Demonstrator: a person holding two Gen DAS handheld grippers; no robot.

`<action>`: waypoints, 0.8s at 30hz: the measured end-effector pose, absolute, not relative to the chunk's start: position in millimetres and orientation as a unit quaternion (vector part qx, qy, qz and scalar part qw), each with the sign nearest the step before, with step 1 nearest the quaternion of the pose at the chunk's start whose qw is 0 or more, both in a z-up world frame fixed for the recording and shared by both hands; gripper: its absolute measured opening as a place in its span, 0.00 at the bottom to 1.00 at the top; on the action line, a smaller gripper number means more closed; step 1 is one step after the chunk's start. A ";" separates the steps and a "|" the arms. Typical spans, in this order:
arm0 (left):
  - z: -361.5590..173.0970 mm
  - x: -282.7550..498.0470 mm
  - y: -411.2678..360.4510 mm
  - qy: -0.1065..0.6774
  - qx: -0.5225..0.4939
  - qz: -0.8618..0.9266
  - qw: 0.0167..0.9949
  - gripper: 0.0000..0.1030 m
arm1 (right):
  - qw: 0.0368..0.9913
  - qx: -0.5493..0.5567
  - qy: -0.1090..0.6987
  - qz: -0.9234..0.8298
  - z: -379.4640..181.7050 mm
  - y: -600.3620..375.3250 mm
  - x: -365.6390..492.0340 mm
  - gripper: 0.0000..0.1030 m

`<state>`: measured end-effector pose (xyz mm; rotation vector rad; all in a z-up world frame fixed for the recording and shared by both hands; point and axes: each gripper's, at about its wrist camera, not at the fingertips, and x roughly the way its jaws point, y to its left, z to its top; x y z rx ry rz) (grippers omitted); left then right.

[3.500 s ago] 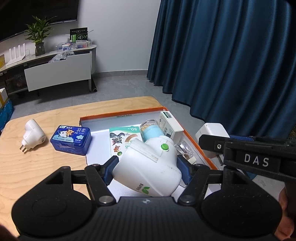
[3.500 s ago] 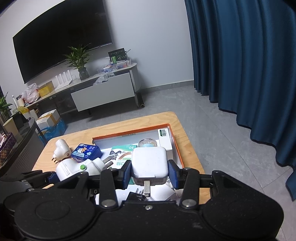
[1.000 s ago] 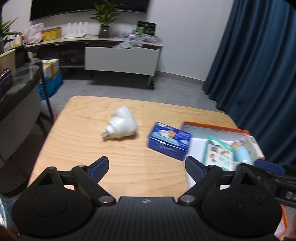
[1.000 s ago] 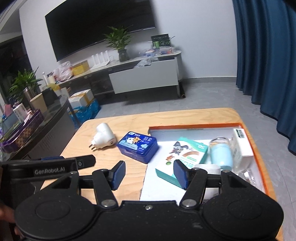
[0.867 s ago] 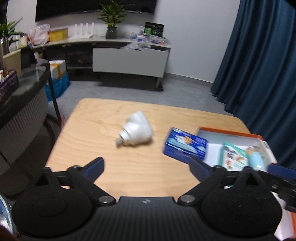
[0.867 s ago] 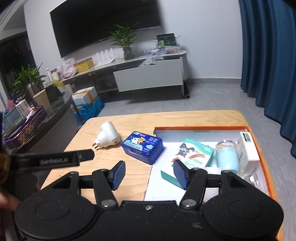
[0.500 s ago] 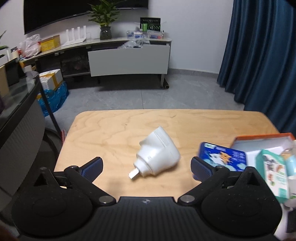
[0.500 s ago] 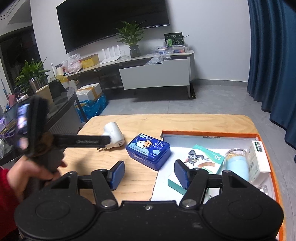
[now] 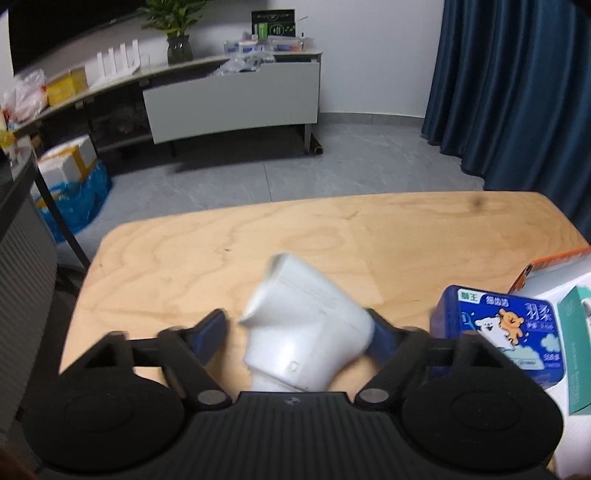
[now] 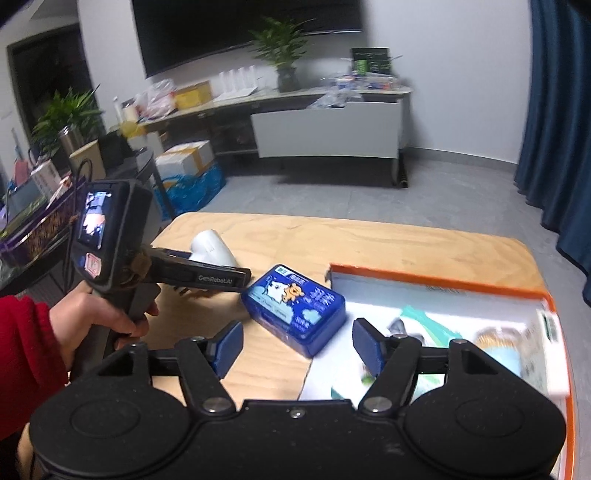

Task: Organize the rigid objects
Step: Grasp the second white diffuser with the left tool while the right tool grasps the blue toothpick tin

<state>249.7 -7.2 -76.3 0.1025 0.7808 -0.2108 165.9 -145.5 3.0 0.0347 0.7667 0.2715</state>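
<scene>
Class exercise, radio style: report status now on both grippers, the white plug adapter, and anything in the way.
Left gripper closing around white plug adapter, left pad not yet touching. Right gripper opening, empty, over blue tin. Tin sits beside orange-rimmed tray; nothing blocking.

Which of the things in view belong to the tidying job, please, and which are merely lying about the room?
Job:
- white plug adapter, between the closing left claw
- blue tin on the table, ahead of the opening right claw
- orange-rimmed tray holding a green box

Lying about:
- potted plant
- wall screen
- blue curtain
- cardboard boxes
</scene>
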 end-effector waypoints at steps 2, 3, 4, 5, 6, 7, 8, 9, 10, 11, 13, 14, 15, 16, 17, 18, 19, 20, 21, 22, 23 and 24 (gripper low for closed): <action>-73.3 245.0 -3.4 0.381 0.046 -0.102 0.918 0.67 | 0.912 0.029 0.382 0.146 -1.0 -147.0 181.5 0.78; -72.0 245.2 -0.6 0.383 0.042 -0.103 0.917 0.67 | 0.909 0.034 0.386 0.150 -3.1 -147.5 189.6 0.78; -71.1 242.2 2.6 0.384 0.037 -0.103 0.917 0.67 | 0.907 0.034 0.392 0.153 -5.1 -146.9 197.6 0.78; -69.9 238.3 6.7 0.386 0.032 -0.100 0.916 0.67 | 0.904 0.033 0.397 0.157 -7.4 -146.0 205.5 0.78; -68.5 233.5 11.2 0.388 0.026 -0.096 0.916 0.67 | 0.901 0.028 0.403 0.159 -10.2 -144.4 213.4 0.78; -66.2 227.2 16.2 0.389 0.019 -0.092 0.916 0.66 | 0.898 0.023 0.409 0.160 -12.5 -142.6 220.9 0.78; -63.1 220.5 21.0 0.391 0.014 -0.090 0.916 0.66 | 0.896 0.019 0.415 0.155 -15.6 -141.1 228.0 0.78; -59.9 214.9 25.6 0.391 0.010 -0.088 0.916 0.66 | 0.895 0.016 0.420 0.151 -18.8 -139.9 234.7 0.78; -56.2 207.2 29.5 0.391 0.008 -0.088 0.916 0.66 | 0.893 0.016 0.425 0.151 -22.3 -138.2 240.1 0.78; -52.6 201.0 33.2 0.389 0.006 -0.087 0.917 0.66 | 0.889 0.018 0.430 0.153 -26.8 -137.5 245.8 0.79; -47.4 187.3 39.4 0.391 -0.002 -0.084 0.917 0.66 | 0.881 0.031 0.443 0.161 -35.7 -135.7 252.3 0.82; -45.8 181.3 41.8 0.391 -0.006 -0.085 0.916 0.66 | 0.873 0.034 0.455 0.172 -39.4 -132.4 252.7 0.82; -44.4 175.5 44.4 0.391 -0.008 -0.084 0.916 0.66 | 0.866 0.041 0.459 0.191 -39.2 -131.1 250.2 0.83; -43.4 170.8 45.5 0.391 -0.005 -0.083 0.917 0.66 | 0.860 0.047 0.459 0.219 -37.5 -127.6 244.5 0.81; -42.9 164.8 47.1 0.390 -0.002 -0.080 0.917 0.66 | 0.857 0.043 0.453 0.241 -34.7 -122.4 236.3 0.81; -43.3 162.6 47.1 0.390 -0.002 -0.077 0.918 0.66 | 0.862 0.031 0.445 0.241 -30.7 -117.5 229.3 0.81; -43.4 159.9 48.1 0.391 -0.006 -0.075 0.918 0.66 | 0.867 0.019 0.439 0.237 -28.5 -112.5 223.1 0.82; -43.4 160.3 48.5 0.392 -0.011 -0.071 0.917 0.66 | 0.867 0.013 0.437 0.237 -27.7 -107.5 219.6 0.83; -43.2 157.9 49.8 0.392 -0.017 -0.070 0.917 0.66 | 0.866 0.010 0.438 0.241 -27.7 -102.9 217.7 0.84; -41.4 158.8 50.9 0.391 -0.020 -0.070 0.918 0.66 | 0.864 0.006 0.441 0.242 -28.8 -97.0 216.9 0.86; -41.3 157.6 51.0 0.389 -0.021 -0.068 0.918 0.66 | 0.865 -0.003 0.443 0.234 -30.2 -90.5 218.0 0.87; -41.8 158.0 51.6 0.387 -0.020 -0.067 0.919 0.66 | 0.868 -0.014 0.443 0.225 -31.1 -85.4 219.9 0.87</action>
